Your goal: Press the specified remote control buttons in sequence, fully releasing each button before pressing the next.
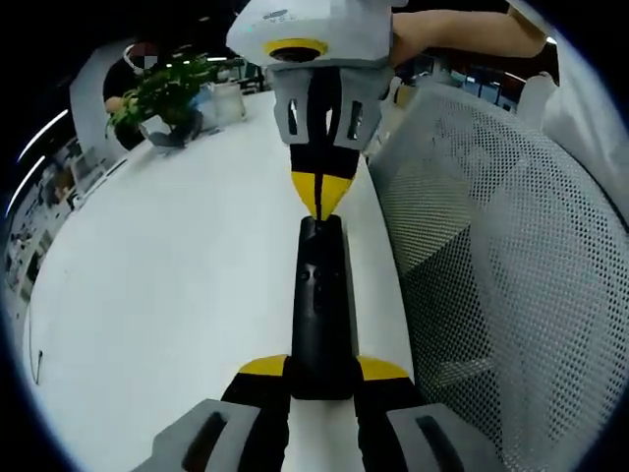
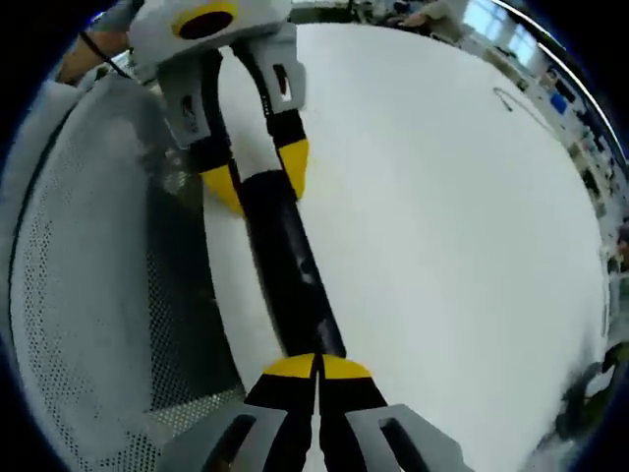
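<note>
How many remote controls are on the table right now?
1. The black remote control lies on the white table, one end between the left claw jaws, right claw at its other end.

The remote control's [image 1: 320, 315] buttons are too dark to distinguish.

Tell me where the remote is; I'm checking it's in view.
The remote lies on the white table near its edge, beside a mesh chair, held between the left gripper's jaws, the right gripper at its far end.
</note>
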### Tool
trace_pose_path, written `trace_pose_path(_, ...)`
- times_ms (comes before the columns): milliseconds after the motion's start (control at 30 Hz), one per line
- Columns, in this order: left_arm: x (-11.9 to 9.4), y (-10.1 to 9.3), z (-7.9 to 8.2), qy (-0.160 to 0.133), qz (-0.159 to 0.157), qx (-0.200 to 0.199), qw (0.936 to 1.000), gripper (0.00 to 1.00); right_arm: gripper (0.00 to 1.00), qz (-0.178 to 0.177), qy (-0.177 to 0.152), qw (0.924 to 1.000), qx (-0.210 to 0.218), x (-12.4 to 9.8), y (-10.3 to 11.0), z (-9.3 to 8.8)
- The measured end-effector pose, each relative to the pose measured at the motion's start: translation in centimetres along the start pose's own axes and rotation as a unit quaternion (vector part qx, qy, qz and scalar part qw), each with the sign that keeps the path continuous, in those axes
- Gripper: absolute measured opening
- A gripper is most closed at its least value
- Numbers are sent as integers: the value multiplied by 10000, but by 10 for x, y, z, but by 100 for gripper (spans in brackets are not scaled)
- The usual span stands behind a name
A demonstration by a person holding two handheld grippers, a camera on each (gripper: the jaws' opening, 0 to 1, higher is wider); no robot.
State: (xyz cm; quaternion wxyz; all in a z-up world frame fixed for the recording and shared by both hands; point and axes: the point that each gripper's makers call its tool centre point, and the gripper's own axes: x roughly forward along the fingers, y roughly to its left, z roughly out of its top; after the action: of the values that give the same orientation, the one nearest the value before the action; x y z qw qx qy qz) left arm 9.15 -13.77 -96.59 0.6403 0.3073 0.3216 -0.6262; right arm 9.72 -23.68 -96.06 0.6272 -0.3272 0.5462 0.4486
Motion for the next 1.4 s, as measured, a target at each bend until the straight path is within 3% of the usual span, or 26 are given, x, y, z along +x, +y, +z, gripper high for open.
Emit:
trace_pose_path(167,1,0,0,0,-38,22,10000,24,0,-109,136,9998,18,1,1,0)
trace_pose_path(267,1,0,0,-37,-31,-12,10000,24,0,-107,39,9999,-23,0,0,-2)
trace_pose_path(300,1,0,0,-52,-26,-33,10000,24,0,-56,-53,9999,-84,0,0,-1)
trace_pose_path(400,1,0,0,-87,-34,-94,9999,24,0,243,-654,9972,255,-3,2,0)
trace_pose_path(467,0,1,0,-100,-46,-130,9999,24,0,187,-953,9940,499,-6,-2,2)
trace_pose_path(567,0,1,0,-125,-59,-194,9997,24,0,-20,-1011,9947,199,-9,-3,5)
trace_pose_path(767,1,0,-1,-188,-43,-167,9997,24,0,187,-952,9953,-42,1,10,13)
trace_pose_path(1133,1,-1,-1,-205,-34,-136,9997,24,0,-99,-765,9958,-496,1,9,12)
trace_pose_path(1267,1,-1,-1,-211,-40,-131,9997,24,0,-171,-754,9957,-506,2,7,12)
trace_pose_path(1400,0,-1,-1,-212,-47,-129,9997,24,0,-140,-953,9949,-314,1,6,12)
